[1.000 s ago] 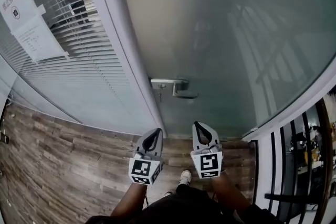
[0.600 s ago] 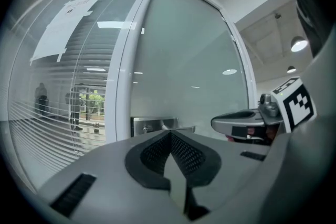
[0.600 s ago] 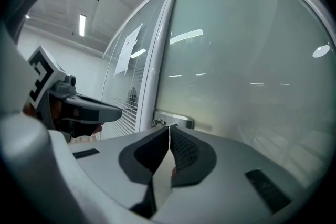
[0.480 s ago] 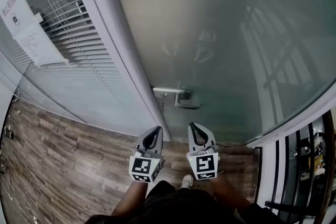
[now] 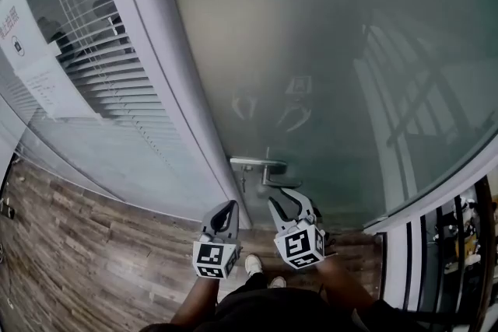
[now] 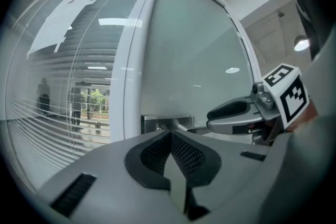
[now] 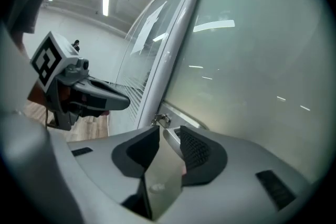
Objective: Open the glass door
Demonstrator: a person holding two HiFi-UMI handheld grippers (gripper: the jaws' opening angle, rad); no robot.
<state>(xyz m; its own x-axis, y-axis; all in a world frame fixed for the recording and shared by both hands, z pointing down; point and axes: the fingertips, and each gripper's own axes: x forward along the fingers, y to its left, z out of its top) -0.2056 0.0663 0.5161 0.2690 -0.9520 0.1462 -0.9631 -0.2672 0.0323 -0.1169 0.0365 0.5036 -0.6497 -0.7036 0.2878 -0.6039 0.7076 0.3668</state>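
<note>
And there we stood, right up against the glass door [image 5: 327, 50], its frosted pane filling everything ahead of and above both tongs. We had the left tongs [image 5: 228, 207] low and pointed at the white door frame [image 5: 167, 74], jaws pressed together tip to tip with nothing between them. The right tongs [image 5: 285, 200] sat just beside them, on the door's side and tilted. Their jaws had just been opening; they stood apart, and the silver door handle [image 5: 264, 165] showed straight ahead in the gap at their tips. Its lever was close in front, and the pads were not pressing on it. The handle's plate sat at the door's edge, just beyond the tips of both tongs and nearer the right pair. Beyond the left tongs, past the frame, we saw a glass wall with slatted blinds [image 5: 109, 89] and a paper notice [image 5: 35, 66] stuck on it, well off to the far side. Below and behind the tongs ran the wood-plank floor [image 5: 78, 253], and between our forearms a white shoe [image 5: 253, 264] peeked out
</note>
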